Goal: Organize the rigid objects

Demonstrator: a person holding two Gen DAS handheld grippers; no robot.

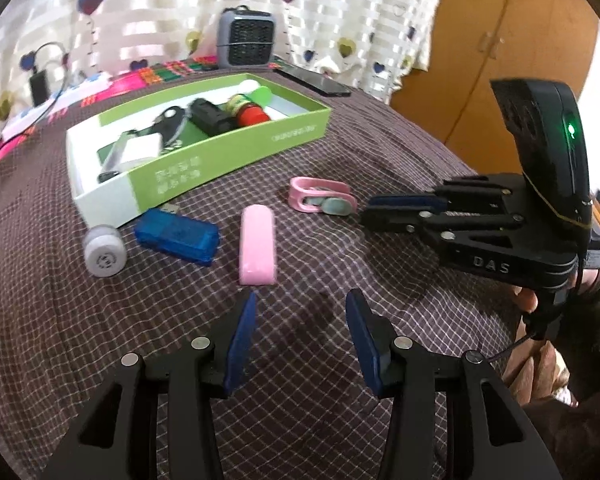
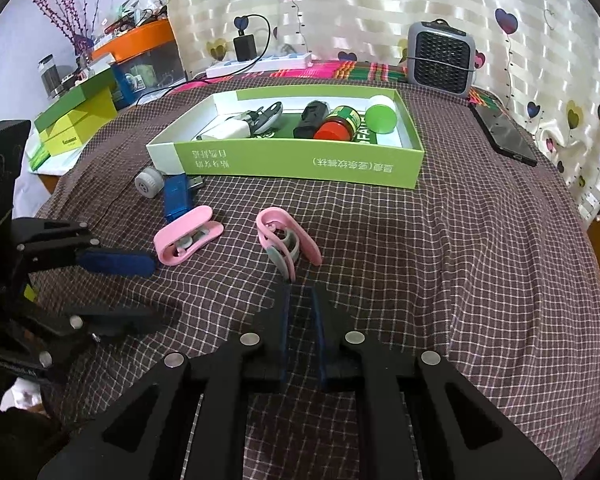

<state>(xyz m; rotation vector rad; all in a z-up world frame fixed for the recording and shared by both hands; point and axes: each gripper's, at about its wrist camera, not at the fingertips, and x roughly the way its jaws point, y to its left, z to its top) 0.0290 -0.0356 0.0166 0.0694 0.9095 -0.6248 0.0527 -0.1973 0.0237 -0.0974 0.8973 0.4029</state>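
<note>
Pink springy clip (image 2: 286, 240) lying loose just beyond nearly closed right tongs (image 2: 301, 294); left tongs (image 1: 300, 304) spread.

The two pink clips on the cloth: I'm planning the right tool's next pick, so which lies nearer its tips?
The open-looped pink clip, directly ahead of the right tool. The other pink clip lies farther left, beside the blue USB stick.

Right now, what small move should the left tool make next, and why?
Probably ease the left tool forward over the pink clip: its fingers stand open, aimed at it, nothing held. The clip lies loose on the cloth, outside the green box.
</note>
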